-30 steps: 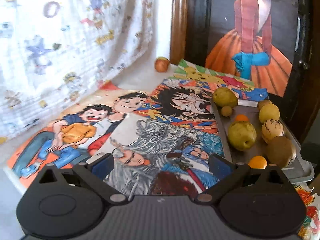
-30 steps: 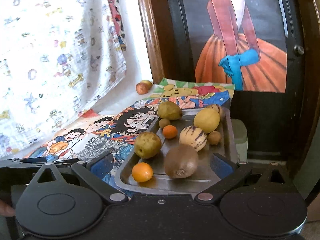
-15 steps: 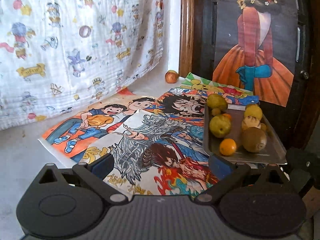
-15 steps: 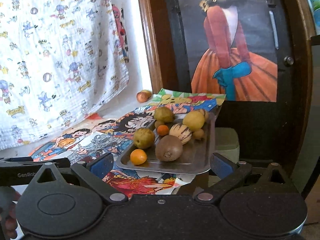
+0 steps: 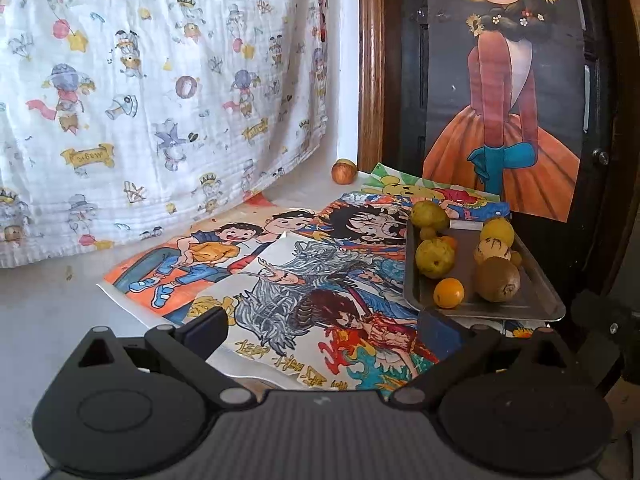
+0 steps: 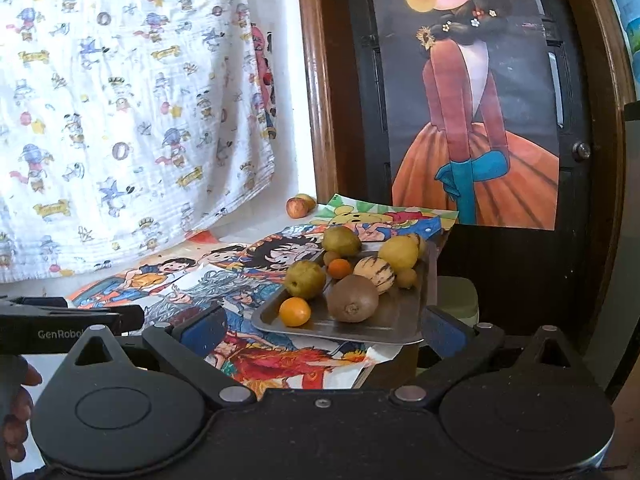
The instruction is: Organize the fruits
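Left wrist view: the left gripper (image 5: 322,326) is hovering above the near edge of the cartoon posters (image 5: 288,276), its fingers (image 5: 206,330) standing wide apart and gripping nothing. A metal tray (image 5: 536,292) is sitting on the posters to the right, near the table edge. On it a kiwi (image 5: 498,279) and a small orange (image 5: 449,292) are lying nearest the camera, close together but whether touching I cannot tell. A green-yellow guava (image 5: 434,257) is resting behind the orange, a striped melon (image 5: 491,249) behind the kiwi, and a lemon (image 5: 497,232) and a second guava (image 5: 429,213) toward the far end. A lone apple (image 5: 343,171) is sitting off the tray, well apart, at the base of the wooden door frame (image 5: 370,64). A printed cloth (image 5: 160,80) is hanging at the left.

Right wrist view: the right gripper (image 6: 322,326) is facing the tray (image 6: 404,320) from just short of its near rim, fingers (image 6: 204,328) spread wide and holding nothing. The kiwi (image 6: 353,298) and orange (image 6: 295,311) are lying at the near end, the guava (image 6: 305,279) behind the orange, the striped melon (image 6: 375,274) touching the kiwi's far side, and the lemon (image 6: 398,253) beyond. A small tangerine (image 6: 339,269) is sitting between the guava and the melon. The apple (image 6: 297,207) is resting by the door frame (image 6: 320,100), off the tray. The left gripper's body (image 6: 64,326) is showing at the left edge, with a hand (image 6: 16,412) gripping below it.
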A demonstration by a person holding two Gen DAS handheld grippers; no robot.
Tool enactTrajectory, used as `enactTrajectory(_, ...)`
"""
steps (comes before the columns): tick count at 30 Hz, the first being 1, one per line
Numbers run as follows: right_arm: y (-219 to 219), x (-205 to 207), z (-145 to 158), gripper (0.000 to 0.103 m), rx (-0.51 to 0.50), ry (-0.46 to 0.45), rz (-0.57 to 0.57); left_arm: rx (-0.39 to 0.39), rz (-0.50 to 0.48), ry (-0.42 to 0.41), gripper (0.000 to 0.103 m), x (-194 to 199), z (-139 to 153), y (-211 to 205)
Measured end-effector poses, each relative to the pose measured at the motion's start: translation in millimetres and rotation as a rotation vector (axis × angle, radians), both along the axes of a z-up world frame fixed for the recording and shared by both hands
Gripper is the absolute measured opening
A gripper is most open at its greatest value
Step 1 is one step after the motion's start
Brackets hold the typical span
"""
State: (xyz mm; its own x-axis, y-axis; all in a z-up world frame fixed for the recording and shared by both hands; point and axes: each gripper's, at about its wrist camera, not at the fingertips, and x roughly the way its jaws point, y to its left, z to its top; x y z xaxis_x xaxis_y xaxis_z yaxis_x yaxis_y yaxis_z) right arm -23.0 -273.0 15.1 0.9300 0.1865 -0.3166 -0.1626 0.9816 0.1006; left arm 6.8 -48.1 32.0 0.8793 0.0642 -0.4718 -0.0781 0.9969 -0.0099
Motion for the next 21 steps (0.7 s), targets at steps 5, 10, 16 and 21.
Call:
enactTrajectory(5,9.0,-2.8,-6.1,0.102,-0.019,-0.019,0.001,-0.002,0.006,-0.002,0.103,-2.1,-5.7,7.4)
enactTrajectory(10,13.2,1.3,-10.8,0.102,-0.016,-0.033,-0.006,-0.015,-0.001,-0.014,0.103,0.0,-13.5,14.9)
enactTrajectory(16,21.0,11.5,-17.6,0.102,-0.038,-0.034,-0.01,-0.024,-0.011,-0.007,0.102,6.4,-27.8,23.1)
enactTrajectory(21,30.7,20.1,-23.6,0.102,-0.055,-0.021,0.007,-0.03,-0.009,0.01,0.103,12.7,-38.6,31.7)
